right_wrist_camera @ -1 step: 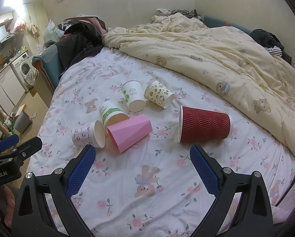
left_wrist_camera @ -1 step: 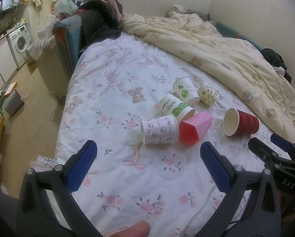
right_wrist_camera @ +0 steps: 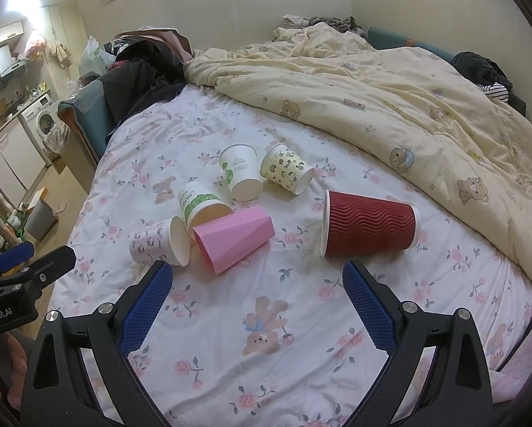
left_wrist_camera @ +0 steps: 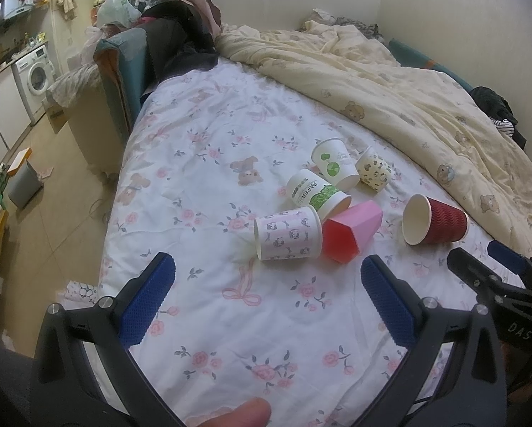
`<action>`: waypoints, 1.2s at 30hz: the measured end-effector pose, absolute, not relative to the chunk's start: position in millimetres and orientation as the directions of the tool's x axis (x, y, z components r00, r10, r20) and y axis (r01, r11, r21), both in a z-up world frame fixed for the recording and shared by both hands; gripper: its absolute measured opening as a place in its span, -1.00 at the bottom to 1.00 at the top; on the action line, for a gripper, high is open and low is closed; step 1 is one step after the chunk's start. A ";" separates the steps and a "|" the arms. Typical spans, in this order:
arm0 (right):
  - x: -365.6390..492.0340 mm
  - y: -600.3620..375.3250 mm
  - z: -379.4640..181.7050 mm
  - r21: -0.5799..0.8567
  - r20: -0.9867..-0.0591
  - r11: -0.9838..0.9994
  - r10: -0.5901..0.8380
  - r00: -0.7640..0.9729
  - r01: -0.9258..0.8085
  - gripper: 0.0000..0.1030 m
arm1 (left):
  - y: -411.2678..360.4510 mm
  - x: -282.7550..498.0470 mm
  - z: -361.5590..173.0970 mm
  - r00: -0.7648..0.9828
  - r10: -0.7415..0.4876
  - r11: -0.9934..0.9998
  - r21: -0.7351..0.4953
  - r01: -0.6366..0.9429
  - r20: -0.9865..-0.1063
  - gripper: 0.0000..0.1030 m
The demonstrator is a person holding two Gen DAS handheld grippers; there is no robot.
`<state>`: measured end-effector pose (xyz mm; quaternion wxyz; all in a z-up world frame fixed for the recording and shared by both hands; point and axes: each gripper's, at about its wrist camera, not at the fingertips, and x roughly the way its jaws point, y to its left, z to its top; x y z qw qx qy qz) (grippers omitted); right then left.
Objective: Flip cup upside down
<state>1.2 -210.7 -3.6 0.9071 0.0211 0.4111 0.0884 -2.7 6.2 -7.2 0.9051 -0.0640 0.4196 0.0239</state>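
Left gripper [left_wrist_camera: 266, 299] wide, holding nothing, over the sheet [left_wrist_camera: 202, 185]. Right gripper [right_wrist_camera: 255, 299] wide too, nothing held. All cups on their sides: panda cup [left_wrist_camera: 287, 237] nearest left, touching pink cup [left_wrist_camera: 351, 231]; red cup [right_wrist_camera: 369, 224] just ahead of right gripper, apart from the rest. Behind: green cup [left_wrist_camera: 316, 192], leaf cup [left_wrist_camera: 333, 165], spotted cup [left_wrist_camera: 373, 172]. Duvet [left_wrist_camera: 390, 89] beyond.

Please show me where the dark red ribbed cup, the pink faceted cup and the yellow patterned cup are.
dark red ribbed cup [right_wrist_camera: 371, 224], right wrist view, on its ribbed side wall.
pink faceted cup [right_wrist_camera: 235, 238], right wrist view, on its upper facet.
yellow patterned cup [left_wrist_camera: 373, 170], left wrist view, on its printed side.
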 end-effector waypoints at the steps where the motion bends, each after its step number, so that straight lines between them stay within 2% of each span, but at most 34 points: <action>1: 1.3 -210.7 -3.7 0.109 -0.741 0.984 0.176 0.647 -0.143 0.92 | 6.0 -1.8 -6.6 0.643 -0.012 0.991 -0.095 -0.095 -0.766 1.00; 10: 1.1 -211.3 -3.8 0.116 -0.743 0.983 0.179 0.645 -0.140 0.92 | -5.7 3.2 1.1 0.634 -0.046 0.994 -0.099 -0.048 -0.772 1.00; 14: 3.0 -214.4 -4.1 0.119 -0.745 0.985 0.173 0.644 -0.127 0.92 | -15.0 17.4 7.6 0.576 -0.106 0.994 -0.100 0.042 -0.811 1.00; 18: 8.0 -220.5 -4.7 0.154 -0.753 0.983 0.182 0.633 -0.099 0.92 | -18.7 31.6 15.1 0.553 -0.109 0.992 -0.058 0.110 -0.826 1.00; 21: 13.9 -224.9 -4.5 0.182 -0.762 0.980 0.193 0.618 -0.082 0.92 | -14.0 50.1 9.0 0.476 -0.124 0.986 -0.055 0.155 -0.870 1.00; 26: 30.6 -224.1 -11.0 0.231 -0.799 0.968 0.249 0.547 -0.102 0.92 | -12.2 78.7 -12.8 0.340 -0.097 0.961 0.002 0.278 -0.935 1.00; 36: 68.5 -201.8 -17.4 0.240 -0.833 0.945 0.318 0.453 -0.222 0.92 | -25.0 126.8 -46.1 0.247 -0.014 0.832 0.126 0.540 -0.969 1.00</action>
